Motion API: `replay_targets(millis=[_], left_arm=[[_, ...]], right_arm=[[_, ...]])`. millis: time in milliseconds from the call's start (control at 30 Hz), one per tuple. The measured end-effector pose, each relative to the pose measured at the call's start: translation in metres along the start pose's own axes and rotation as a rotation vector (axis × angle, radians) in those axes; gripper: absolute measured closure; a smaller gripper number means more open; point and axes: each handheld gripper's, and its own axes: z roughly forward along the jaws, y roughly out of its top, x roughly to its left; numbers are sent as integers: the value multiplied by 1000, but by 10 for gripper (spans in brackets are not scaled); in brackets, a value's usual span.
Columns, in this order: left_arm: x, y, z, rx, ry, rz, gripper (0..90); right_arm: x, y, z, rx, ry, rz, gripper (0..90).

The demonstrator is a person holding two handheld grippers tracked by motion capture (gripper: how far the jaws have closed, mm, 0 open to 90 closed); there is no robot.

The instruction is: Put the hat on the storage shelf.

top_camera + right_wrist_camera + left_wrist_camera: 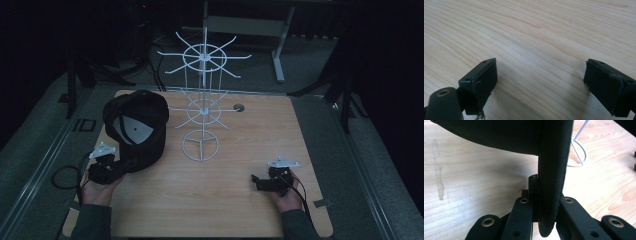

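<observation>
A black cap is held up on edge over the left part of the wooden table, its grey inner lining facing the camera. My left gripper is shut on the cap's brim, which runs vertically between the jaws in the left gripper view. A white wire display rack stands at the middle of the table, just right of the cap; its ring base appears behind the brim. My right gripper rests low at the right front, jaws wide open over bare wood, holding nothing.
A small round grommet hole sits near the table's back edge. A cable loops off the left gripper beyond the table's left edge. A desk leg stands on the floor behind the table.
</observation>
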Motion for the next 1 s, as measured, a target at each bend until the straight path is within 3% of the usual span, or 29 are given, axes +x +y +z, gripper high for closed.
replay_targets(millis=[333,600,967,1000], left_arm=[[-9,15,-5,-48,58,25,867],[-12,25,-9,-80,77,27,866],[-16,35,-11,-85,103,52,867],[-18,37,-13,-91,121,62,867]], right_arm=[[0,0,0,0,0,0,115],[0,0,0,0,0,1,115],[0,0,0,0,0,1,115],[0,0,0,1,0,2,115]])
